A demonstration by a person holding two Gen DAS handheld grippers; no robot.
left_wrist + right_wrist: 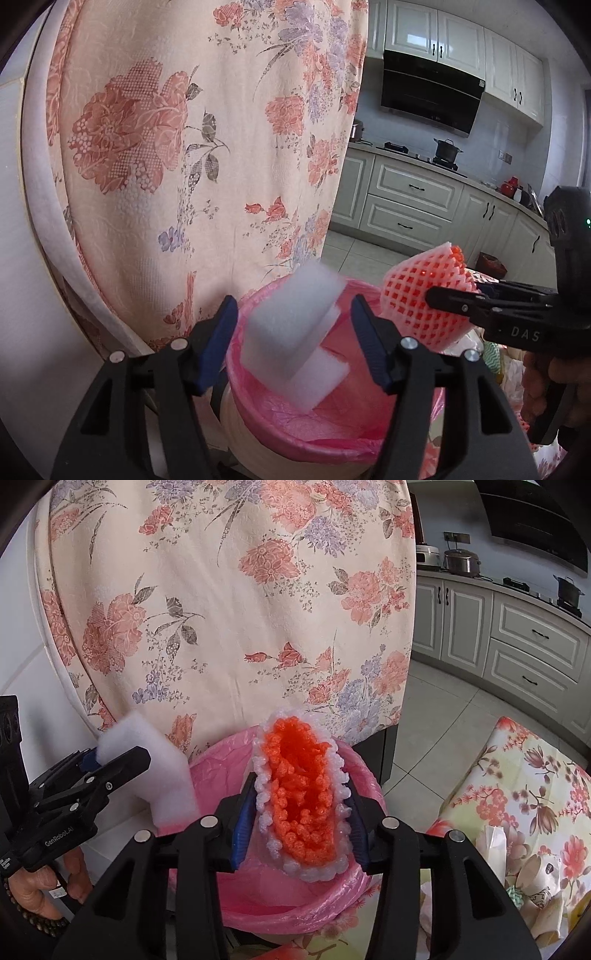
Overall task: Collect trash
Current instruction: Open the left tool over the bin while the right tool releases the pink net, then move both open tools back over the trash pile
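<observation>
**Q:** Left side first: where is your load relative to the bin?

**A:** Your left gripper (293, 343) has its fingers spread wide. The white foam block (291, 332) sits between them without visible contact, blurred, tilted, directly above the pink-lined trash bin (280, 432).

**Q:** And the right side?

**A:** Your right gripper (297, 829) is clamped on the orange foam fruit net (301, 794), long axis pointing away from you, over the bin's far-right rim. Both loads lie above the opening; the right release appears to be next.
</observation>
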